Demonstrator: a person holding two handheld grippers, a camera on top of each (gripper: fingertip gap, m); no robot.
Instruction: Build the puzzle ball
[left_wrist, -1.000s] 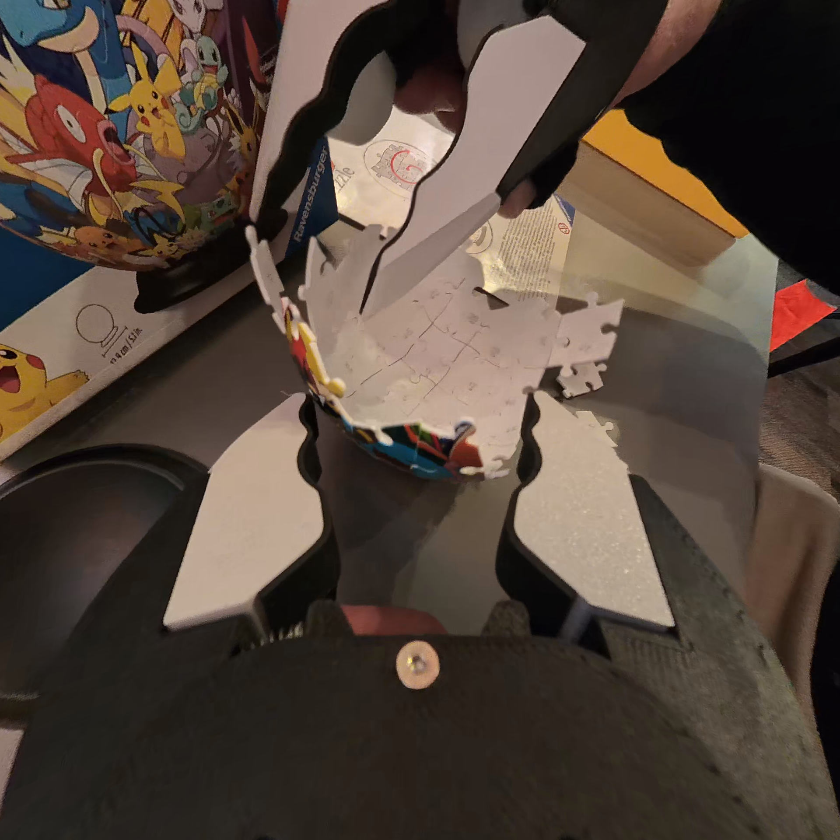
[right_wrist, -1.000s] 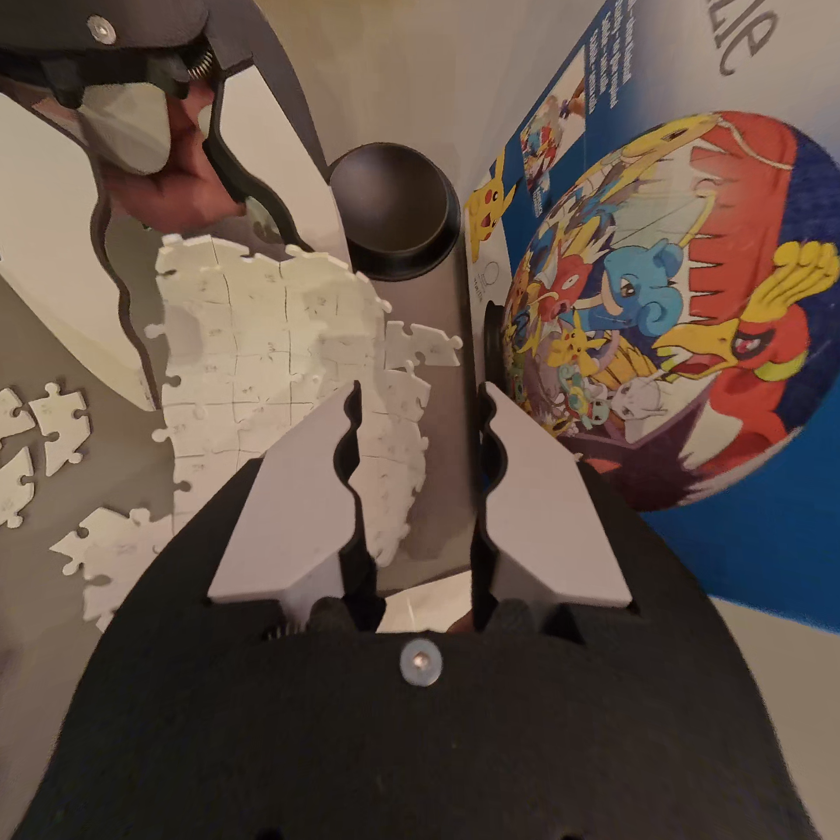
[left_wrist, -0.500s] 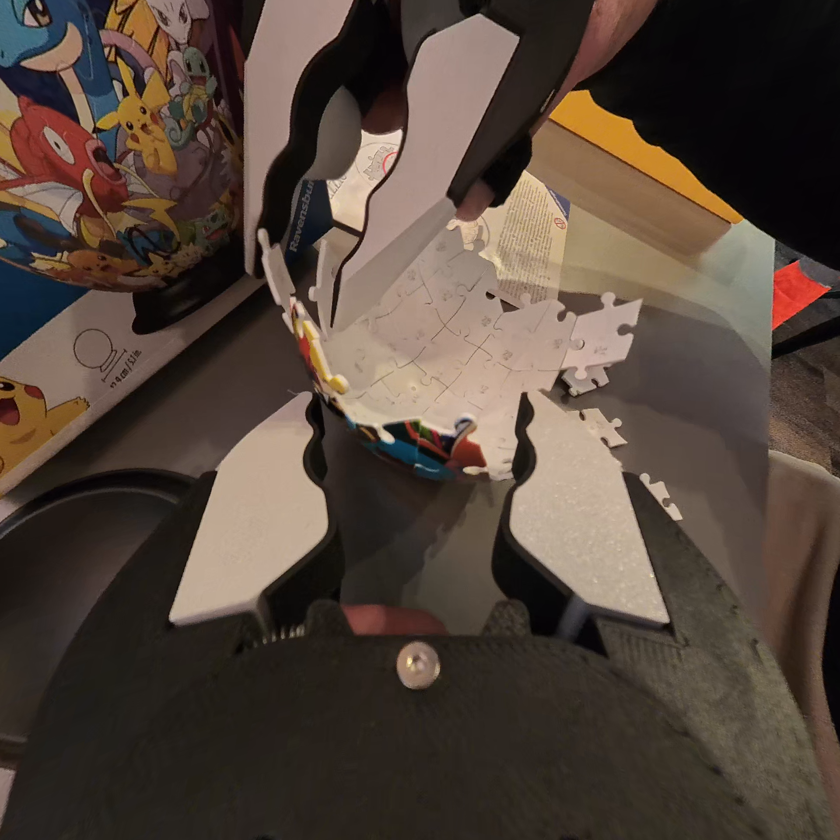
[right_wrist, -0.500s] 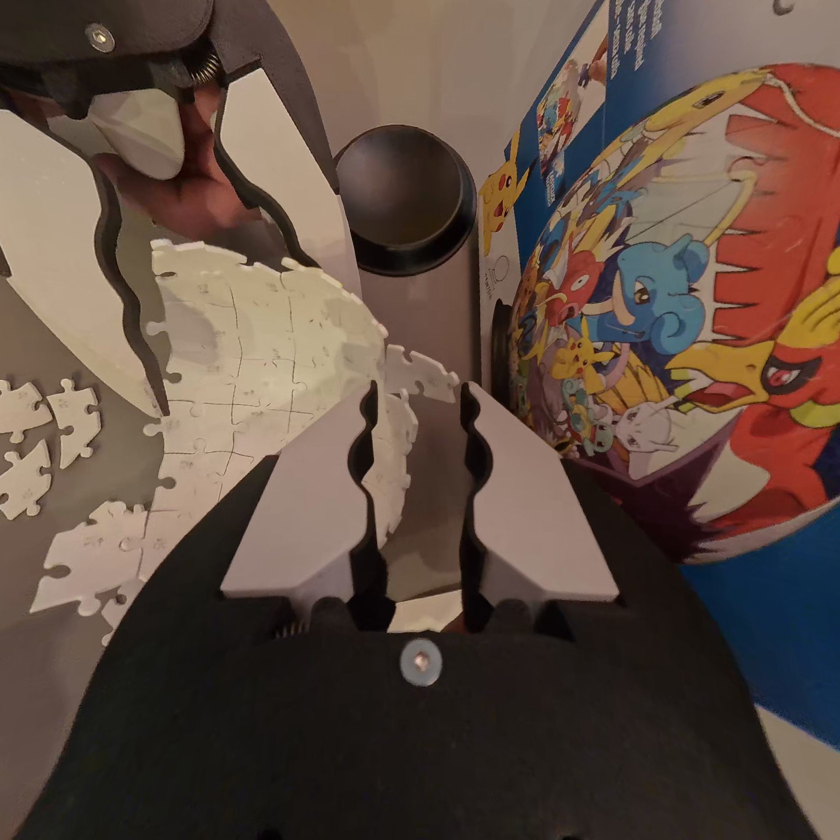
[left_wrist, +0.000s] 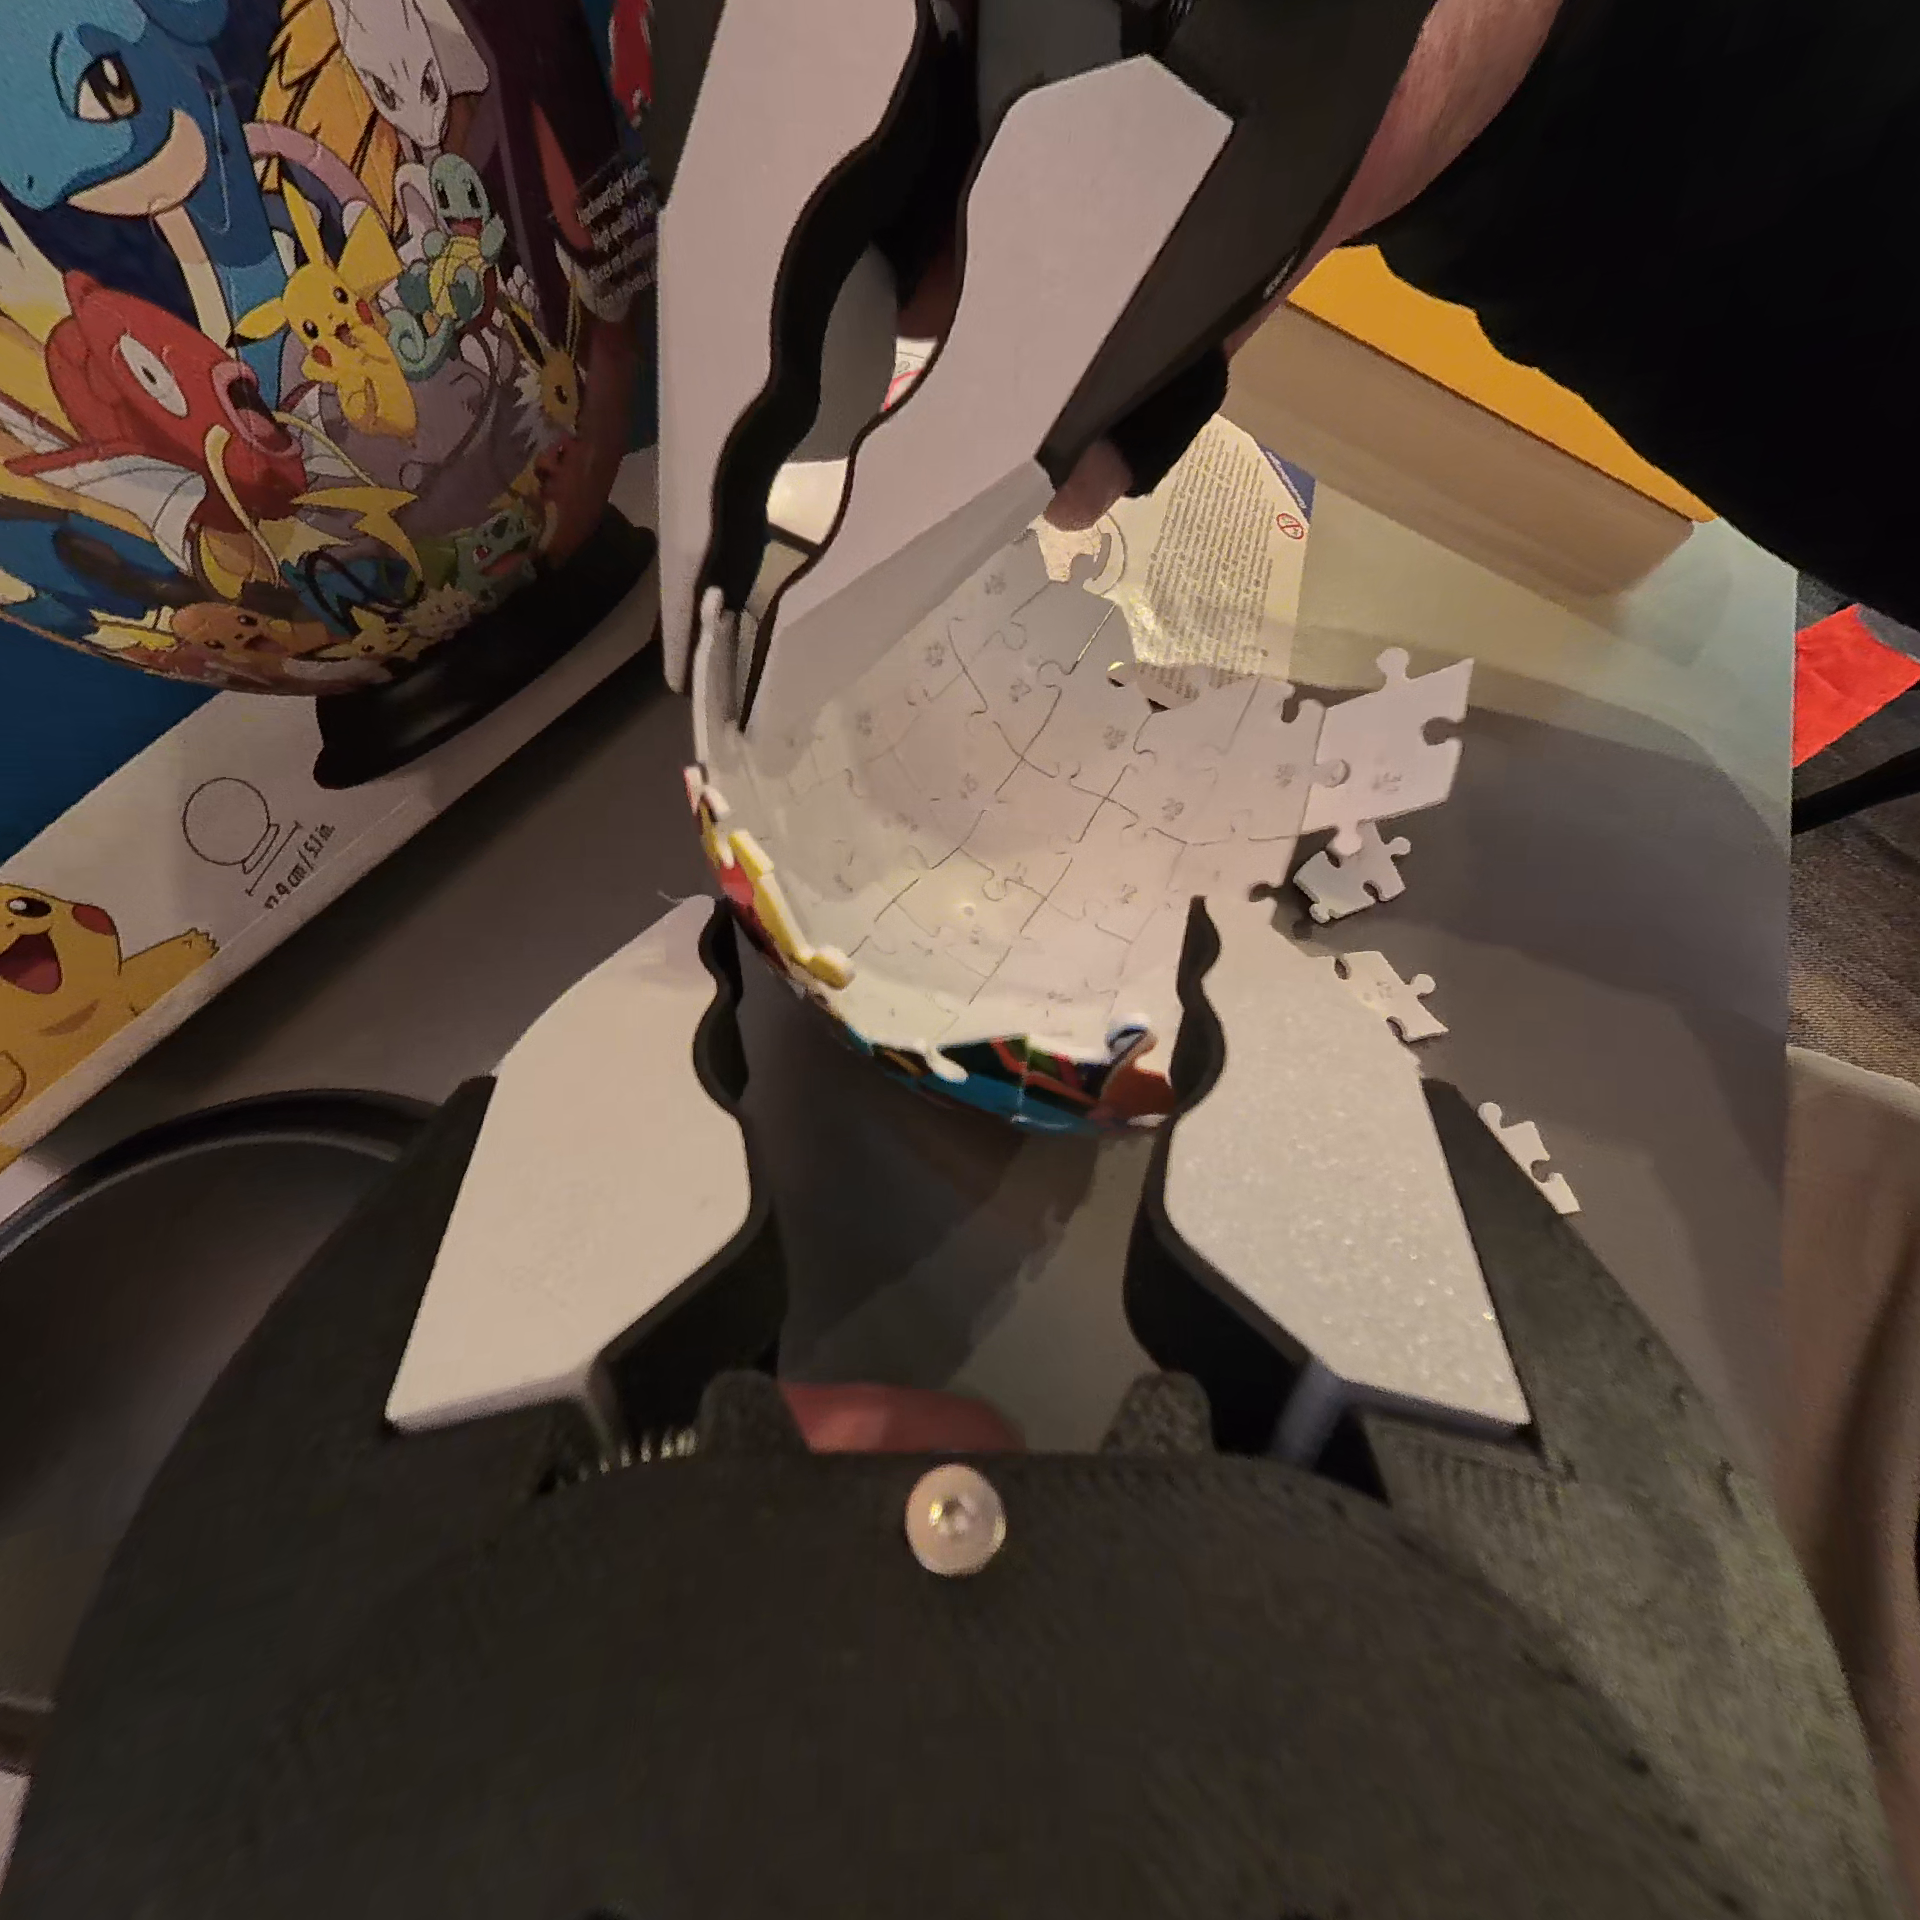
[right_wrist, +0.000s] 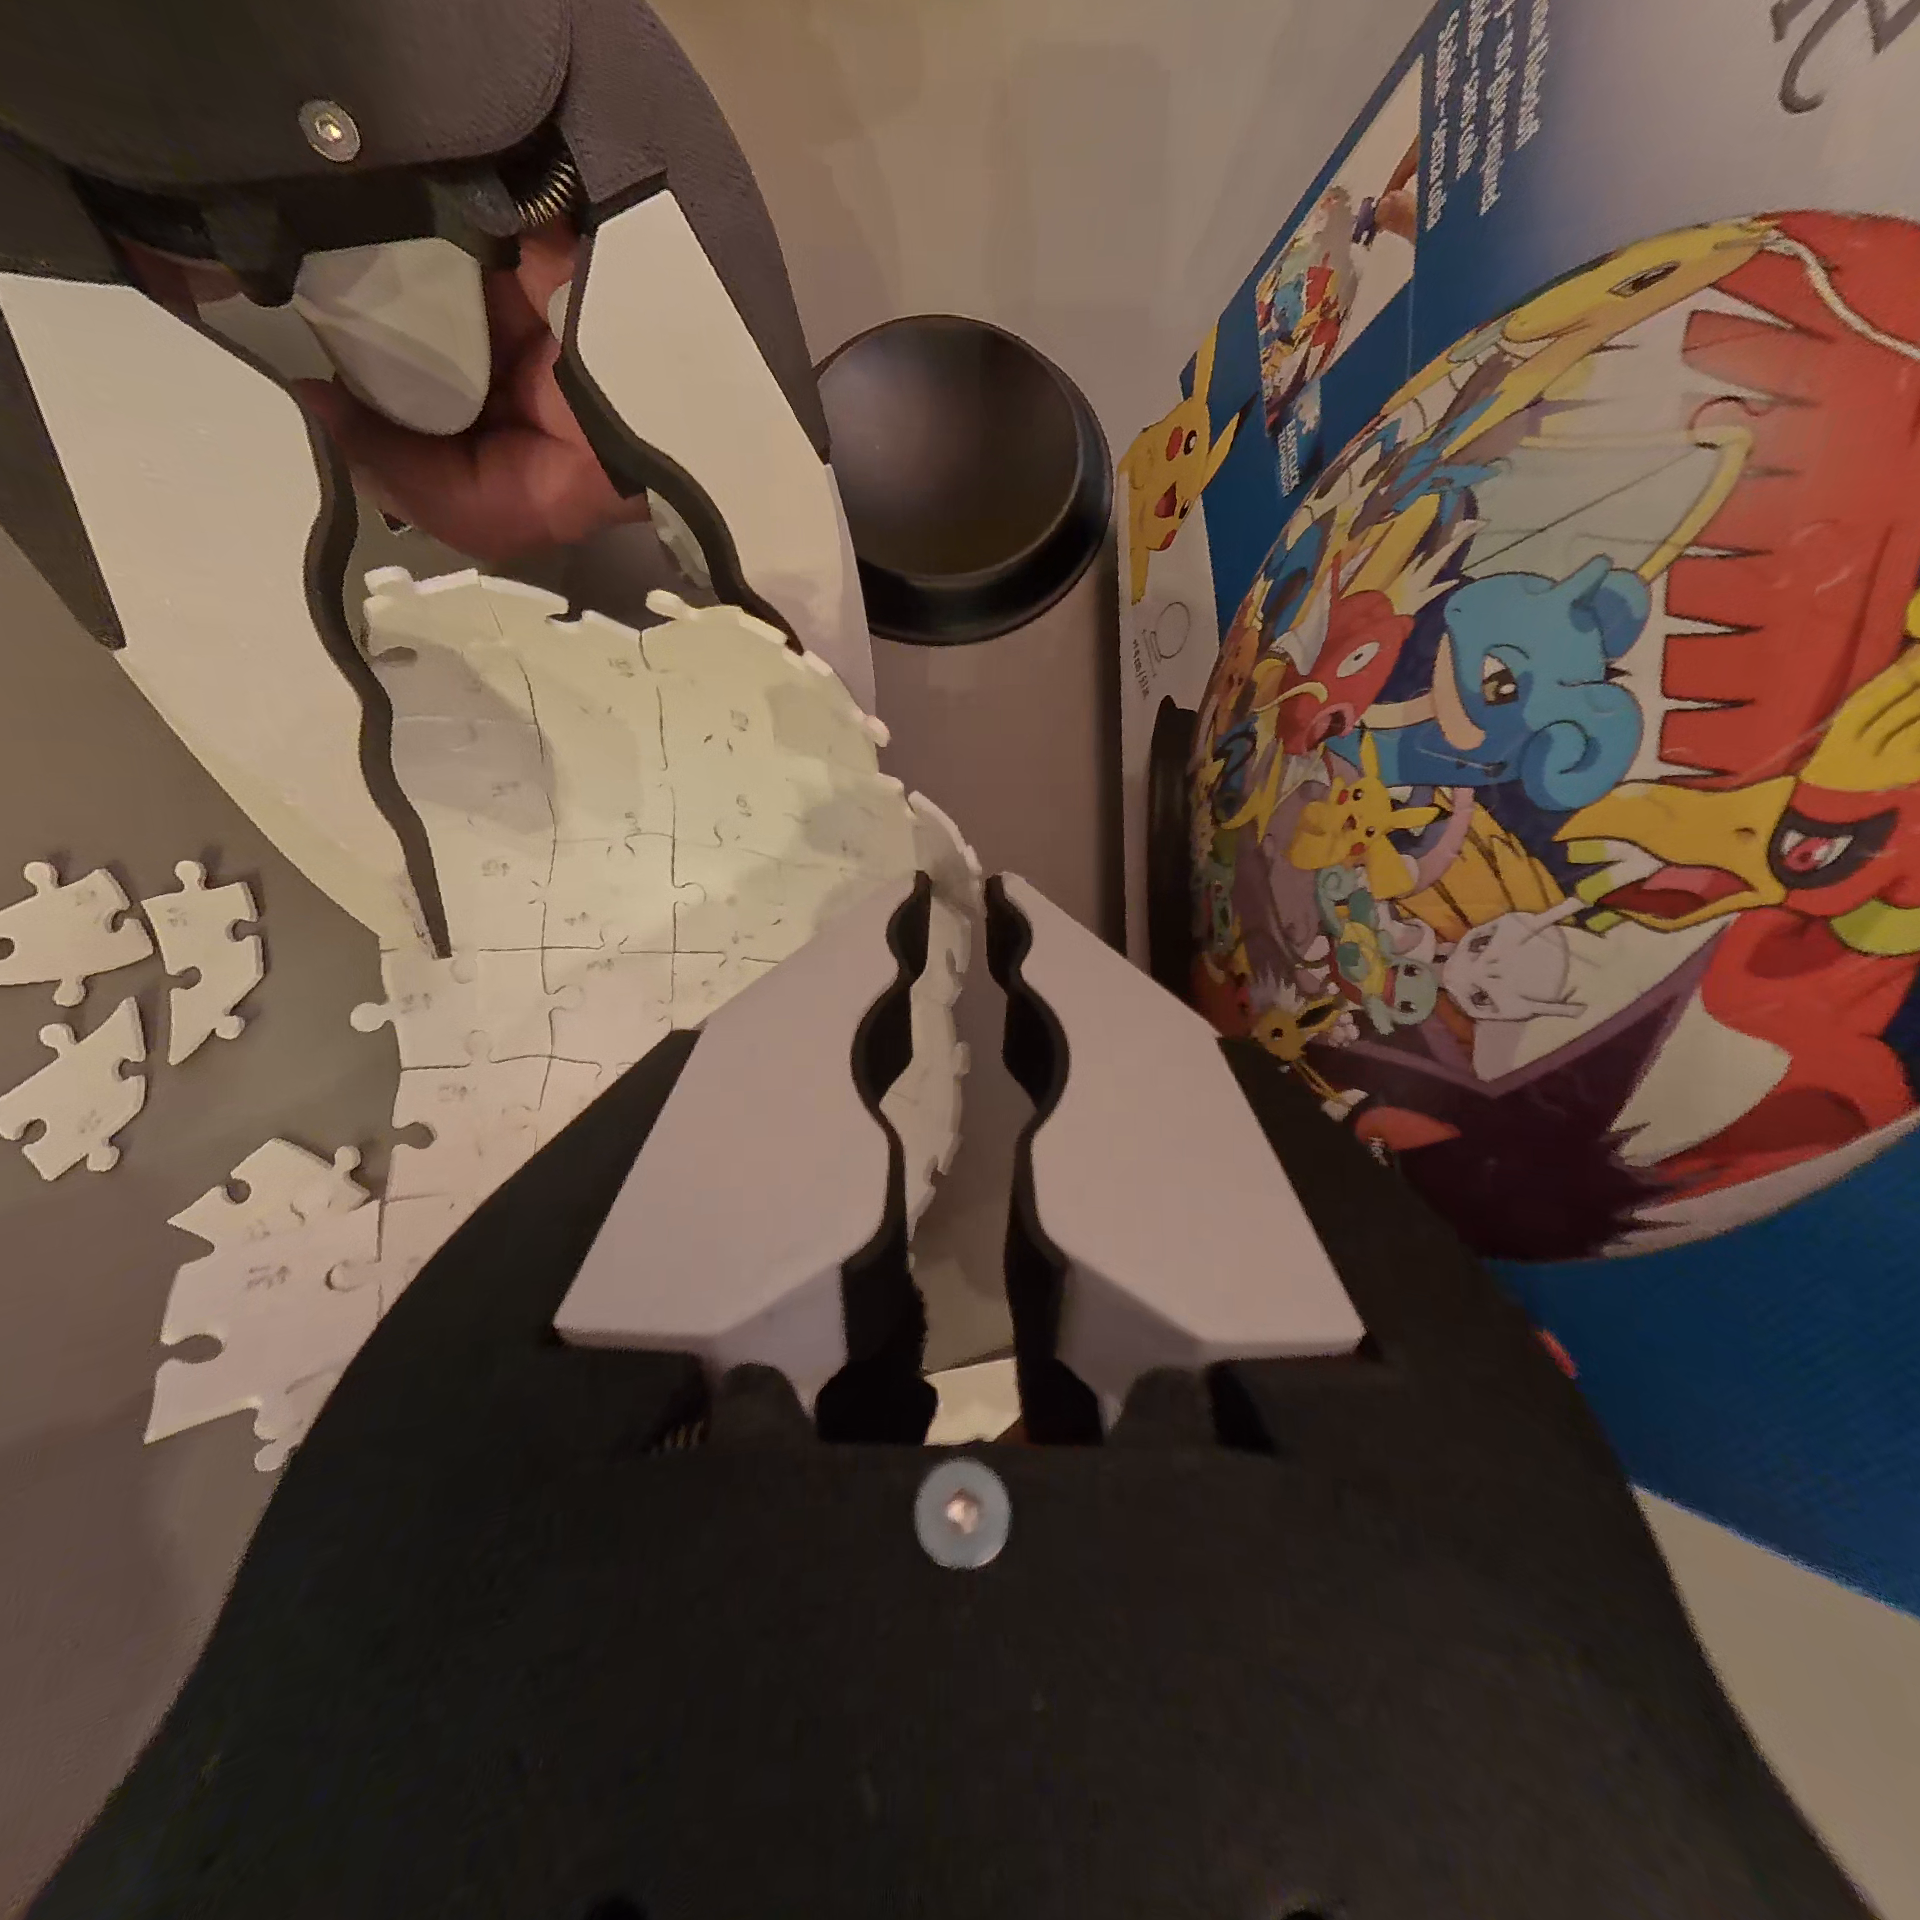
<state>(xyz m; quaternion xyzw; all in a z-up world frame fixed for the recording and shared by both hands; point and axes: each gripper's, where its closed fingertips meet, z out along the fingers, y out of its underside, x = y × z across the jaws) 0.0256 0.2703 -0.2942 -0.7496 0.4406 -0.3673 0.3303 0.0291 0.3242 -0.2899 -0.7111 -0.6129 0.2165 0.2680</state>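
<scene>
Puzzle ball (right_wrist: 665, 831) rim partly hidden between right hand-held gripper (right_wrist: 951, 894) fingers

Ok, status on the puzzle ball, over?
Left tool open, straddling the puzzle shell near edge. Right tool pinching its far rim. Loose pieces lie beside it, none between the tools.

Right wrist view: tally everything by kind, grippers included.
loose pieces: 3
shell: 1
stand: 1
box: 1
left gripper and right gripper: 2
Total: 8
</scene>
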